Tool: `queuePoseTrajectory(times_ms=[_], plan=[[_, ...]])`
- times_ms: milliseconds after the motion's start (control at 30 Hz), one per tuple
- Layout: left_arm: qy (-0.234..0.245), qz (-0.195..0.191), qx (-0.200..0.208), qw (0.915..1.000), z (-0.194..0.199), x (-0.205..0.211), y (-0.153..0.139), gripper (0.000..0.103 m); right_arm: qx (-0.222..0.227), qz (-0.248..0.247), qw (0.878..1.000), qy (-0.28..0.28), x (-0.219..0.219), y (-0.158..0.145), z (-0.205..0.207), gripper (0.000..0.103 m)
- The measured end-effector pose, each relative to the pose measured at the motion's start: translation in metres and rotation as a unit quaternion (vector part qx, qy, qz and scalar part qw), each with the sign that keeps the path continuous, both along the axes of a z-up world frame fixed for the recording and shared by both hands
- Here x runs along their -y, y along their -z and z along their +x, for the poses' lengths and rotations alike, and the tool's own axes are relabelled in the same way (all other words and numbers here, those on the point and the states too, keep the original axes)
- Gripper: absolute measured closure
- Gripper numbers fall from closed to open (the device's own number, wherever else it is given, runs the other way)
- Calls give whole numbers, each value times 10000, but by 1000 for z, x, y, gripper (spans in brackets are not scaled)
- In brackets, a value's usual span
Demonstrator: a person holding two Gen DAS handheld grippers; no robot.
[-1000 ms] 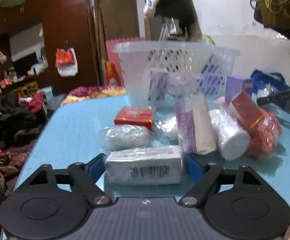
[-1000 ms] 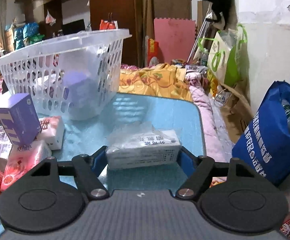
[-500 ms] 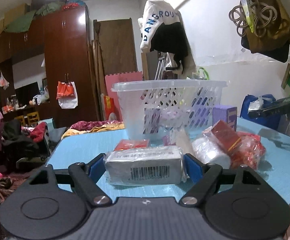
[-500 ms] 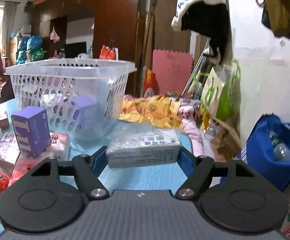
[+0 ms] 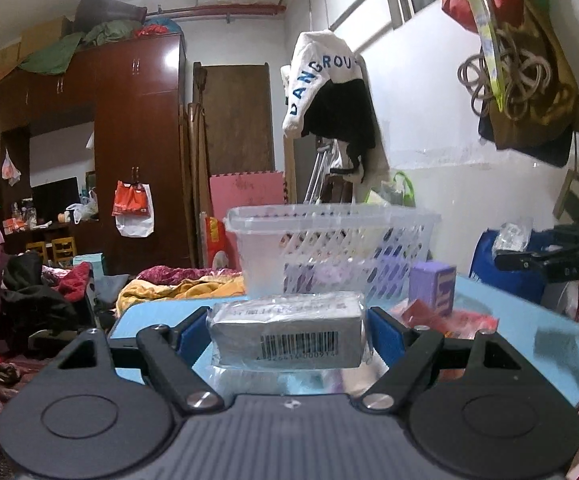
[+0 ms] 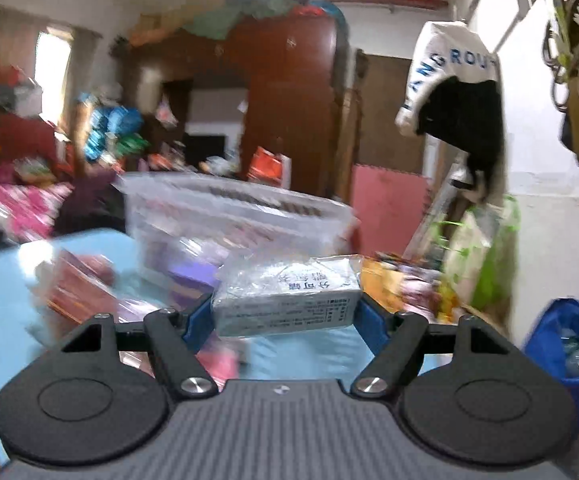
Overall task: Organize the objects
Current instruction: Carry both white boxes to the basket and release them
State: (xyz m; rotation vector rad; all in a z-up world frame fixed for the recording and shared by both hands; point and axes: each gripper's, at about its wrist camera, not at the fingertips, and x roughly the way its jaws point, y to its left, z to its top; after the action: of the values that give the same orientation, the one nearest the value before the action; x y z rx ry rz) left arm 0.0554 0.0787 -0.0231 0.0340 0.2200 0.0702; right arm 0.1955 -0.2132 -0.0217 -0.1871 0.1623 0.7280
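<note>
My left gripper point(image 5: 287, 330) is shut on a plastic-wrapped white pack with a barcode point(image 5: 289, 334), held above the blue table point(image 5: 529, 320). My right gripper point(image 6: 285, 308) is shut on a similar wrapped white pack with printed text point(image 6: 289, 298), also lifted off the table. The clear plastic basket point(image 5: 333, 248) stands ahead at the table's far side; in the right wrist view the basket point(image 6: 229, 216) is blurred, ahead and to the left. The right gripper's black body point(image 5: 549, 256) shows at the right edge of the left wrist view.
A purple box point(image 5: 433, 286) and red packets point(image 5: 449, 318) lie on the table in front of the basket. A blue bag point(image 6: 569, 340) sits right of the table. A jacket point(image 5: 329, 88) hangs on the wall behind. Clothes-covered beds lie to the left.
Both grippers have lifted their packs off the table and tilted upward. The right gripper has swung left toward the basket, and its view is motion-blurred.
</note>
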Motion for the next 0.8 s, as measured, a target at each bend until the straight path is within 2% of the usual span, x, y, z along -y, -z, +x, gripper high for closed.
queuePoseTrajectory(times_ms=[100, 267, 400, 533, 667, 800], plan=[[12, -112, 53, 9999, 9, 4, -17, 18, -5, 293, 9990, -328, -6, -17, -3, 27], [199, -359, -34, 9992, 46, 2, -54, 18, 135, 444, 9973, -562, -28, -52, 13, 27], [296, -530, -262, 9978, 92, 0, -81, 18, -513, 845, 9893, -1076, -42, -76, 56, 27], [141, -622, -674, 9957, 160, -5, -100, 18, -439, 417, 9966, -558, -78, -89, 98, 27], [-15, -975, -1310, 9866, 219, -18, -93, 18, -457, -185, 9980, -394, -109, -86, 126, 27], [-144, -938, -1483, 9844, 241, -13, -80, 18, -630, -446, 9961, -437, -123, -81, 136, 27]])
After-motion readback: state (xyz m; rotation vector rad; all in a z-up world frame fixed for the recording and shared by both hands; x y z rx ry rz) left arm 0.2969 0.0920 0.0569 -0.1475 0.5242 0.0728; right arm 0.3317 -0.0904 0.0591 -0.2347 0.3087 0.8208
